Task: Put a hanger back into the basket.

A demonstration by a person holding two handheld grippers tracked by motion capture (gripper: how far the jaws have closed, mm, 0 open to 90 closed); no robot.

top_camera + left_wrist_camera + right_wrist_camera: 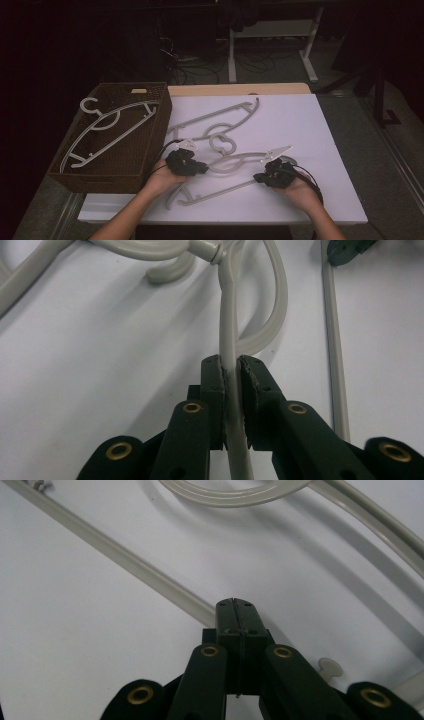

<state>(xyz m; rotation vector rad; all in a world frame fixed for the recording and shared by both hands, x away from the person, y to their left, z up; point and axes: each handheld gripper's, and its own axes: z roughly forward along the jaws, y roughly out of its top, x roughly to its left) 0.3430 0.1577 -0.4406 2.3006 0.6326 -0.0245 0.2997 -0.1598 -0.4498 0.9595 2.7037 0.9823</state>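
From above, my left gripper (pixel 200 168) pinches the near hanger (pixel 220 192) on the table (pixel 320 150); the basket (pixel 120 170) holds one hanger already. Left gripper view: pads clamp its thin rod (pixel 229 365). Right gripper view: my right gripper (pixel 235 602) is pressed together, empty, beside the bar (pixel 125 562). Next, I reckon: lift it clear, swing it into the basket.
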